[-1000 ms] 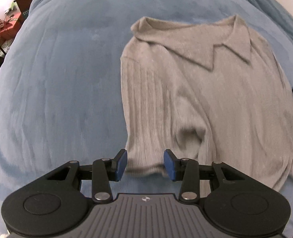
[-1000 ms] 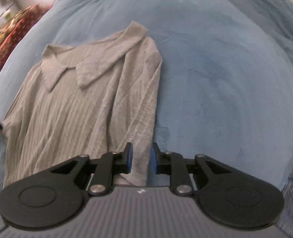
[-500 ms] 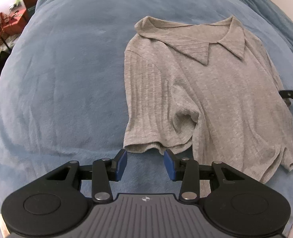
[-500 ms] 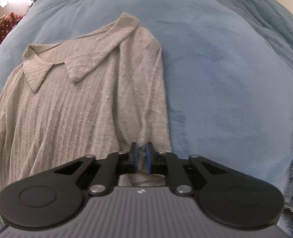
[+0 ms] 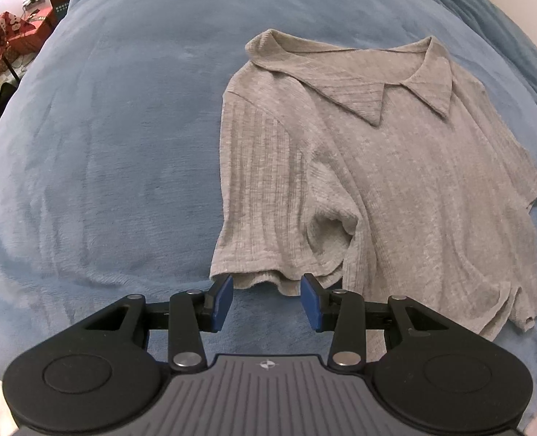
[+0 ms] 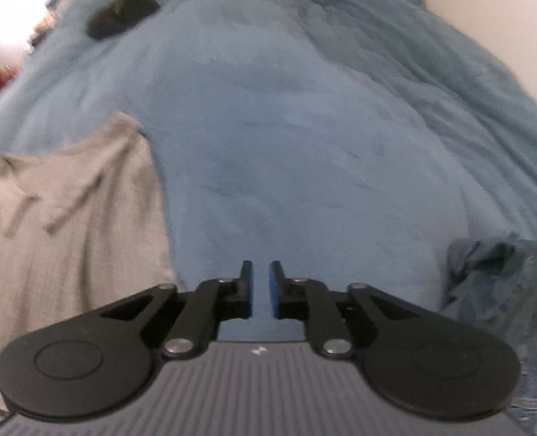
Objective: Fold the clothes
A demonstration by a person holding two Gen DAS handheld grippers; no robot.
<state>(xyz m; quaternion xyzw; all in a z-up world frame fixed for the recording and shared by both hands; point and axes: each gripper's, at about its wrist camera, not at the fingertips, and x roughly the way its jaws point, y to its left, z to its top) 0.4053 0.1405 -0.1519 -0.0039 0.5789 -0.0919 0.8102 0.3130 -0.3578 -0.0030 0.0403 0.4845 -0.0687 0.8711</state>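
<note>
Grey ribbed collared shirt (image 5: 395, 181) is laid face-up on the blue bed cover (image 5: 116, 145), collar at the far end, hem toward the cameras. Both short sleeves appear turned in along the body, so the shirt reads as a narrowed panel; the hem is not brought up to the collar.

Left gripper (image 5: 266, 298): jaws held wide apart, nothing between them, set just short of the cuff of the shirt's left-hand sleeve (image 5: 268, 218). The cuff edge is wavy and slightly lifted off the cover.

Right gripper (image 6: 260, 289): jaws parted by a narrow gap, nothing held, positioned over bare cover just beside the shirt's right edge. That view is blurred, so fine detail is not to be trusted.

Also noted beyond the shirt: a dark lump (image 6: 123, 14) far past the collar; crumpled blue cloth (image 6: 493, 276) well to the shirt's right.

Risks judged from here:
- The plush cover could be pinched together with the knit, so that a lift drags bedding along.
- Only one layer of the cuff could be caught, letting the turned-in sleeve fall open.
- With just one side held, the loose knit would likely skew and the collar twist.
- The soft bed gives little resistance, so edges may creep out of line.
</note>
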